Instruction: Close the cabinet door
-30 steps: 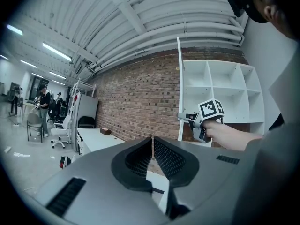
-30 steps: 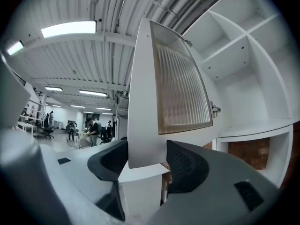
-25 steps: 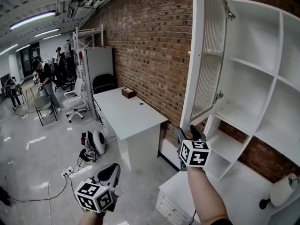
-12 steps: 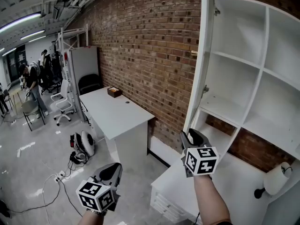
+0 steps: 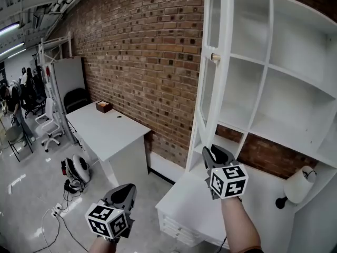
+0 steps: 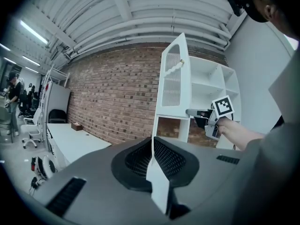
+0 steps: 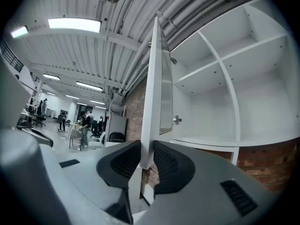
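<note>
Door, half-open, edge-on at the cabinet's left: my right tongs closing on its lower edge, my left tongs pressed together, empty, near left; risk: a shallow pinch slipping mid-swing, or tongs trapped between door and cabinet.

brick wall behind white desk; brown box on desk; paper roll far right.
</note>
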A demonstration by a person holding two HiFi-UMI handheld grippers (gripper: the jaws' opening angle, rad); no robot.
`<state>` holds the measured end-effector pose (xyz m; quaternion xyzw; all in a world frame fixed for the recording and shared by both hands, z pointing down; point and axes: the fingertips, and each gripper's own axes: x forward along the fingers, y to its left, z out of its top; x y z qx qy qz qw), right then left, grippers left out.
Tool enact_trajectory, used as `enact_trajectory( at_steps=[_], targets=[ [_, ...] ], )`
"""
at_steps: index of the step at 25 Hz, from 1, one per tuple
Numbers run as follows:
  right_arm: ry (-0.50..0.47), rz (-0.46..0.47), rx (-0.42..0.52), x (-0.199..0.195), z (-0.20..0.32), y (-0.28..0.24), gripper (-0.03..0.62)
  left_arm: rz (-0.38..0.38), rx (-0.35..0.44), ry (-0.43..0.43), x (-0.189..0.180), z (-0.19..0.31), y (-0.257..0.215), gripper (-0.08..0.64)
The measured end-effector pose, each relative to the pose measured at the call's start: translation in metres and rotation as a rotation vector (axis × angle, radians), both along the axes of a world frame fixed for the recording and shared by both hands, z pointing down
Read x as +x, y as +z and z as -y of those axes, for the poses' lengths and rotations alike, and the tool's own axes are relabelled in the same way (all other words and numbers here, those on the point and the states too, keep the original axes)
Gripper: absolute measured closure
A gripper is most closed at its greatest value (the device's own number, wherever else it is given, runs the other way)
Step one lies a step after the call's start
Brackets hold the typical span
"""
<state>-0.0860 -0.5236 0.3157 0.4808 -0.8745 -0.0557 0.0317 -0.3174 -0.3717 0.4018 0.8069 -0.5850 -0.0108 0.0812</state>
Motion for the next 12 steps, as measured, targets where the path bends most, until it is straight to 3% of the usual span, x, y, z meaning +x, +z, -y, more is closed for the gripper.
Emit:
enact_trajectory(
  at_steps=[12],
  targets=[
    [0.103, 0.056, -0.042, 0.097, 0.033, -0.004, 0.508, -0.016, 0.008, 0.113, 0.059, 0.039, -0.005, 0.537]
  ],
)
